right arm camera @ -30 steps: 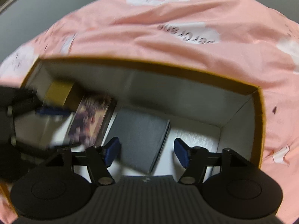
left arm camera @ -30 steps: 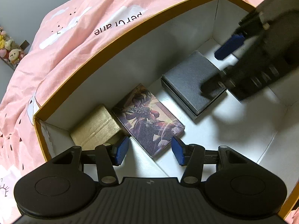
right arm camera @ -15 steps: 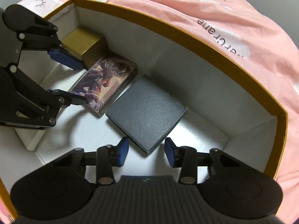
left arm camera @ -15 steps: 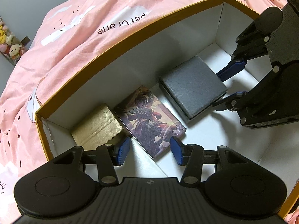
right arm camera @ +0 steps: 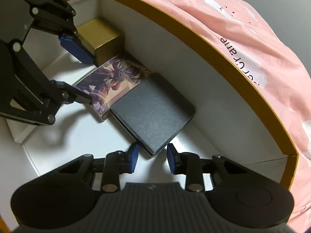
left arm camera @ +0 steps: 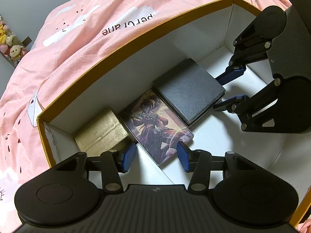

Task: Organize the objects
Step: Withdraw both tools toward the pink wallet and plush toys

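A large white box with an orange rim [left arm camera: 124,44] holds three items in a row along its far wall: a gold box [left arm camera: 101,132], an illustrated card box [left arm camera: 157,126] and a dark grey box [left arm camera: 188,91]. They also show in the right wrist view: the gold box [right arm camera: 99,33], the card box [right arm camera: 116,79] and the grey box [right arm camera: 153,112]. My left gripper [left arm camera: 155,158] is open and empty, just short of the card box's near end. My right gripper [right arm camera: 152,158] is open, its fingers either side of the grey box's near corner, not gripping it.
The big box sits on a pink bedcover [left arm camera: 77,29] with white prints. Plush toys [left arm camera: 9,44] stand far off at the left. White floor of the box [right arm camera: 81,136] lies in front of the three items.
The grey box has slid left against the card box. My right gripper has let go of it, backed off to its near corner and narrowed its opening. My left gripper has hardly moved.
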`<state>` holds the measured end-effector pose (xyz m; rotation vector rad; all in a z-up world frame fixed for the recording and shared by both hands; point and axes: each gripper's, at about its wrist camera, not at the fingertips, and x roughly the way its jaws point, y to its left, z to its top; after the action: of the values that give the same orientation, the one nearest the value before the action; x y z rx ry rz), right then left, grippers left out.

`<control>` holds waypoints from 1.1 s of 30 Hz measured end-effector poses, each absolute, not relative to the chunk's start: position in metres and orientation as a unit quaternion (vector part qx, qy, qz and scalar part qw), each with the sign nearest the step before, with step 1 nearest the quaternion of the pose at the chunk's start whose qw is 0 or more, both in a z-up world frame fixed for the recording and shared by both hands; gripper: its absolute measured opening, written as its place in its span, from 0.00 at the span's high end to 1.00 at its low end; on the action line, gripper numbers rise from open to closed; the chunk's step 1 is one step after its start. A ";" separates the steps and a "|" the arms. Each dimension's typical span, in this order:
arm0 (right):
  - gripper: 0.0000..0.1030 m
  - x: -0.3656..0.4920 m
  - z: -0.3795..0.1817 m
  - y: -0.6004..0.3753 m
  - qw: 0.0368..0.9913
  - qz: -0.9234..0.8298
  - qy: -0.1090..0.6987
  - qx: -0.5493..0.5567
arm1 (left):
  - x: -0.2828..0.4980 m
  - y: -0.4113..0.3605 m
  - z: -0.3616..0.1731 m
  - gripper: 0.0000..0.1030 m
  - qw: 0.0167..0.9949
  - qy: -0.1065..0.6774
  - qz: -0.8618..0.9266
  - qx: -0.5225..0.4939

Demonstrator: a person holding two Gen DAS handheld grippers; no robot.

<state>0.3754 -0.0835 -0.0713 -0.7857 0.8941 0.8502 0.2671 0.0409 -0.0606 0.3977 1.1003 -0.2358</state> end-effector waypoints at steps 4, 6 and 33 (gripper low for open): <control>0.58 0.376 -0.063 -0.089 0.755 0.381 0.406 -0.346 | 0.265 0.040 -0.058 0.44 0.828 0.514 -0.115 0.193; 0.57 0.374 -0.054 -0.094 0.763 0.379 0.402 -0.335 | 0.257 0.039 -0.052 0.44 0.834 0.505 -0.119 0.189; 0.51 0.137 -0.005 -0.164 0.839 0.355 0.377 -0.167 | 0.052 0.006 -0.031 0.44 0.861 0.493 -0.119 0.020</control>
<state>0.1374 -0.1642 -0.0048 -0.3525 0.7966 0.7508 0.0520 0.0059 -0.0312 0.0410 1.0350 -0.2490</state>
